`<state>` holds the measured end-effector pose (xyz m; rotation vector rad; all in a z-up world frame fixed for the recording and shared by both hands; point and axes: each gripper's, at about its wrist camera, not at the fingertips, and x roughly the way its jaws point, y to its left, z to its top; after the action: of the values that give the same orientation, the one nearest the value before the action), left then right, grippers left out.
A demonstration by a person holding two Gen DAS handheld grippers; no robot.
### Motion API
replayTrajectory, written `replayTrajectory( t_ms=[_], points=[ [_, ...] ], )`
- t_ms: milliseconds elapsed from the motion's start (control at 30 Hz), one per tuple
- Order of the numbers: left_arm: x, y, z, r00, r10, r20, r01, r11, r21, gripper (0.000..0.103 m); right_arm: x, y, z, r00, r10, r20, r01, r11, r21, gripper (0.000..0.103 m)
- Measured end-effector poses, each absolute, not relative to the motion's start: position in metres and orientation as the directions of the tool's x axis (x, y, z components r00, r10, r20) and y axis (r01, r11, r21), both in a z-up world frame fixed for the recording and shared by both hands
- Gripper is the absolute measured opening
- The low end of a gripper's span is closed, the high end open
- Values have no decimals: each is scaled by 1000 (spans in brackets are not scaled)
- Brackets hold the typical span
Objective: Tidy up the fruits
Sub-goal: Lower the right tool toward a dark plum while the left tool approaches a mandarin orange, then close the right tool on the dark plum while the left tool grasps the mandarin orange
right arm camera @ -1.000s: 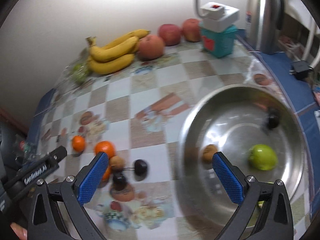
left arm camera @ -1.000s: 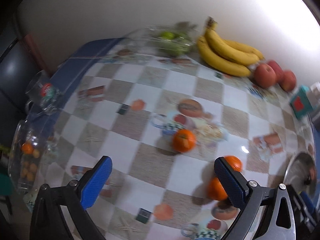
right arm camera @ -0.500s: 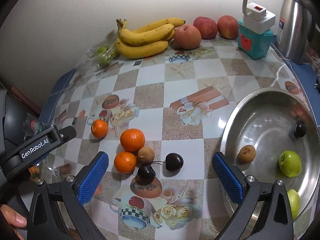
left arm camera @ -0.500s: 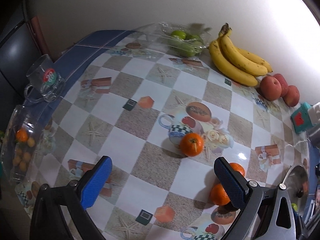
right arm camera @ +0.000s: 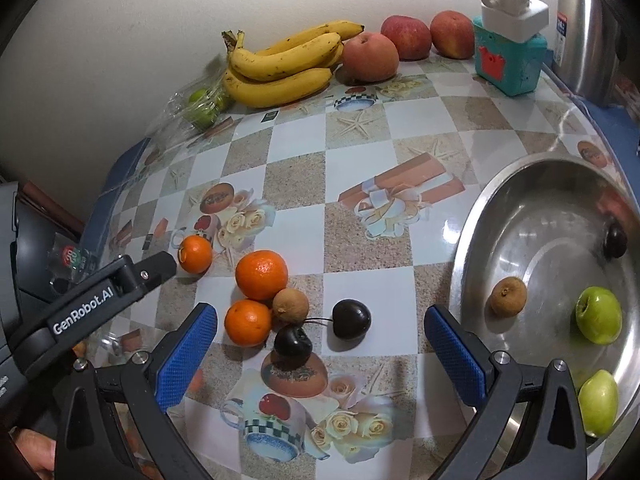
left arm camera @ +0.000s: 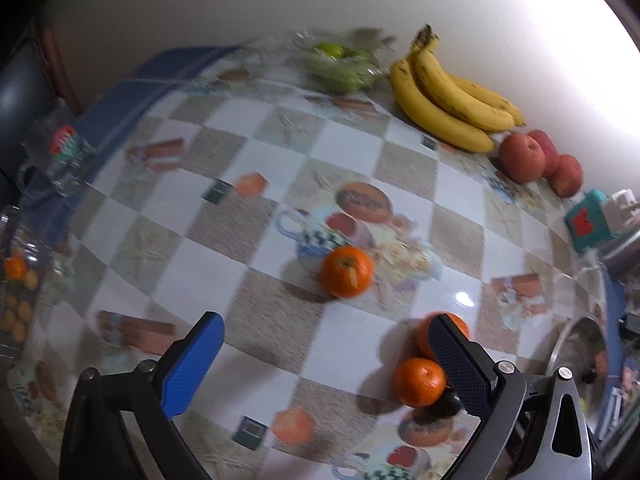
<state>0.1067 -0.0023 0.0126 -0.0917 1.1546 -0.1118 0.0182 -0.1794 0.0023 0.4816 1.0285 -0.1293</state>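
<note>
Right tool (right arm camera: pixel 320 344) spread wide, holding nothing, hovering over the worktop (right arm camera: pixel 360 168) above the loose fruit cluster. Left tool (left arm camera: pixel 326 354) likewise wide, empty; its body shows at left edge of right wrist view, marked "GenRobot.AI".

Cluster betw right tool's fingers: large orange (right arm camera: pixel 261 275), smaller orange (right arm camera: pixel 247 322) just below it, brown longan-like fruit (right arm camera: pixel 290 306) touching both, two dark cherries (right arm camera: pixel 351 318) joined by a stem, second one (right arm camera: pixel 293 342) nearer the camera. Lone small orange (right arm camera: pixel 195 253) sits apart, to the left, just beside left tool's tip.

Steel bowl (right arm camera: pixel 480 240) at right of worktop. Inside: one brown fruit (right arm camera: pixel 509 296) near left wall, two green apples (right arm camera: pixel 599 314) and (right arm camera: pixel 598 403) on right side, one dark cherry (right arm camera: pixel 615 241) toward far wall.

Back row vs. wall: banana bunch (right arm camera: pixel 280 64), three red apples (right arm camera: pixel 370 57) in a line, clear bag of green fruit (right arm camera: pixel 202 106) left of bananas. Teal box w/ white top (right arm camera: pixel 508 56) and steel flask (right arm camera: pixel 588 40) at far right.

Left wrist view blurred. Shows lone orange (left arm camera: pixel 346 271) centre, two oranges (left arm camera: pixel 419 376) partly behind right finger, glass mug (left arm camera: pixel 56 156) at left edge.

A bit of hand at bottom left corner, right wrist view.
</note>
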Motion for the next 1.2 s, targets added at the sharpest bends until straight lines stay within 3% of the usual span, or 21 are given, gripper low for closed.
replayTrajectory(
  t_ms=[267,433,567,633,1000,1200],
  points=[
    [106,0,16,402,-190,-895,37,981,-192,103,20,-180,2,507,73,-859,320,909,267,102],
    [106,-2,14,365,-242,-899,41,969,-245,100,21,-179,2,507,68,-859,322,910,262,63],
    [105,-8,8,326,-285,-902,51,957,-284,86,21,-180,-6,487,79,-870,329,906,266,61],
    [105,-13,4,299,-300,-906,58,953,-297,84,22,-180,-9,479,80,-874,332,905,265,56],
    [100,-29,-17,186,-354,-917,67,935,-348,64,26,-181,-28,434,96,-896,344,901,263,55],
    [98,-35,-23,161,-356,-920,73,934,-349,47,27,-180,-30,430,99,-897,347,900,265,48]
  ],
)
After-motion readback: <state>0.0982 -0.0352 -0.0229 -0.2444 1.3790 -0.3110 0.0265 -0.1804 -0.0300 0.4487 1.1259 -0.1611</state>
